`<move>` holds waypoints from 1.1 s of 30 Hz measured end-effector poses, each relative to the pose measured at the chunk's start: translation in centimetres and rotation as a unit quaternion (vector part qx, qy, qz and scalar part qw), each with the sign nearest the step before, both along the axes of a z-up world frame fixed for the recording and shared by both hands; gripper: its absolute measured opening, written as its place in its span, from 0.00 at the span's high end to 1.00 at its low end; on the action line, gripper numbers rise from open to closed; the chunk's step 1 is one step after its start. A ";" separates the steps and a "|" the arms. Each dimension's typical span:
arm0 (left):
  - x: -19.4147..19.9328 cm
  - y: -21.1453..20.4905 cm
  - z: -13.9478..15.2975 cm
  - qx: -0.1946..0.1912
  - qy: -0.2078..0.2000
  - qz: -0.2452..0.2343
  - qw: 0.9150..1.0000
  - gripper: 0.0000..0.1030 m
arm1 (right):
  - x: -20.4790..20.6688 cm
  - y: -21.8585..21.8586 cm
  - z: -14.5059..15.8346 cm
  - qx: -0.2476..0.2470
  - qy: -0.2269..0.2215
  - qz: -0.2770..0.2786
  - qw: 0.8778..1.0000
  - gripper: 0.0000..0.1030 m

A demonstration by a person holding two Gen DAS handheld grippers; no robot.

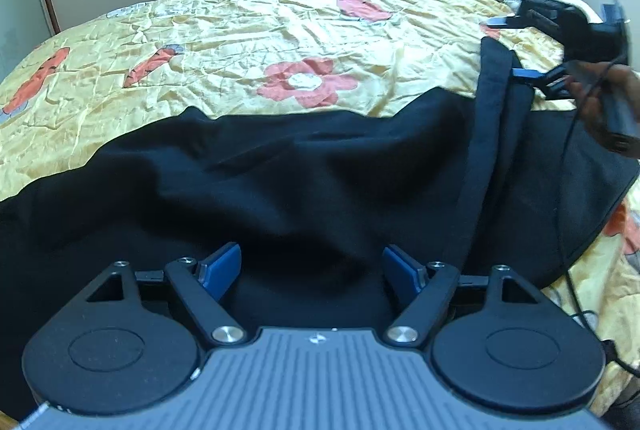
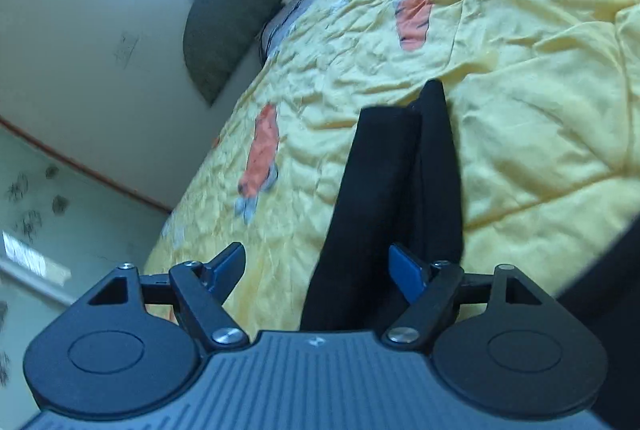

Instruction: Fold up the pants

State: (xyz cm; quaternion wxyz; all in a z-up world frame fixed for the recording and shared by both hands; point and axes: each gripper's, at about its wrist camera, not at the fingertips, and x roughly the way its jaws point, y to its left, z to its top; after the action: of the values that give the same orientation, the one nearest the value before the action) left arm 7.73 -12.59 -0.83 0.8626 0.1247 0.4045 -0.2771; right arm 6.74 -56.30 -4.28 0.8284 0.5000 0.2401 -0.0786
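The black pants (image 1: 280, 165) lie spread across the near side of the bed, on a yellow bedspread (image 1: 248, 25) printed with orange flowers. In the left wrist view the dark cloth covers a broad stretch from the left edge to the right, with loose ripples across the middle and a long seamed edge (image 1: 480, 133) running up toward the far right. Whether that edge is a leg hem, a waistband or a doubled layer cannot be told; the cloth is too dark to read its layers.

The left tool (image 1: 312, 270) hangs over the middle of the pants with its jaws standing wide apart and nothing between the blue pads. The right tool (image 1: 508, 47) shows at the far right of that view, held in the person's hand (image 1: 608, 101), its jaws also apart just by the top of the seamed edge. In the right wrist view the right tool (image 2: 316, 270) is wide open too; a narrow strip of the black pants (image 2: 400, 189) runs up between its fingers, but the pads do not press on it.

Judging from this, the fold is at an early or middle stage: the pants are laid out, not yet a compact bundle, and neither tool has a hold. Smoothing and at least one further fold seem left to do.
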 end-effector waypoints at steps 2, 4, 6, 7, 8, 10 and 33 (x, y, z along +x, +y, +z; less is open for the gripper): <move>-0.2 -0.1 0.6 -0.009 -0.003 -0.008 1.000 0.23 | 0.8 -0.6 -0.2 -0.016 -0.009 -0.025 1.000 0.24; -0.7 -0.7 1.2 -0.013 -0.012 -0.025 1.000 0.23 | 1.5 -1.3 -0.4 -0.024 -0.015 -0.050 0.998 0.28; -1.1 -1.6 1.4 -0.014 -0.020 -0.042 0.999 0.23 | 2.2 -2.2 -0.8 -0.022 -0.015 -0.073 0.997 0.50; -1.3 -2.1 1.4 -0.014 -0.023 -0.051 0.998 0.23 | 2.6 -2.6 -1.1 -0.018 -0.007 -0.080 0.997 0.71; -1.6 -2.8 1.4 -0.014 -0.029 -0.064 0.997 0.23 | 2.9 -2.9 -1.4 -0.015 0.004 -0.086 0.996 0.79; -2.1 -4.2 1.2 -0.009 -0.048 -0.085 0.995 0.23 | 2.9 -3.2 -1.6 -0.020 0.016 -0.096 0.995 0.92; -5.0 -9.0 0.5 -0.063 -0.089 -0.164 0.980 0.90 | -10.8 -2.7 9.5 -0.087 -0.125 -0.121 0.981 0.96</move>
State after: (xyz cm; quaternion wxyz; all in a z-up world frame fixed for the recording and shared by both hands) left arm 2.70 -21.60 -0.37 0.8442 0.1593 0.2817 -0.4274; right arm -4.06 -58.95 5.19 0.8766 0.4570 0.0650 -0.1359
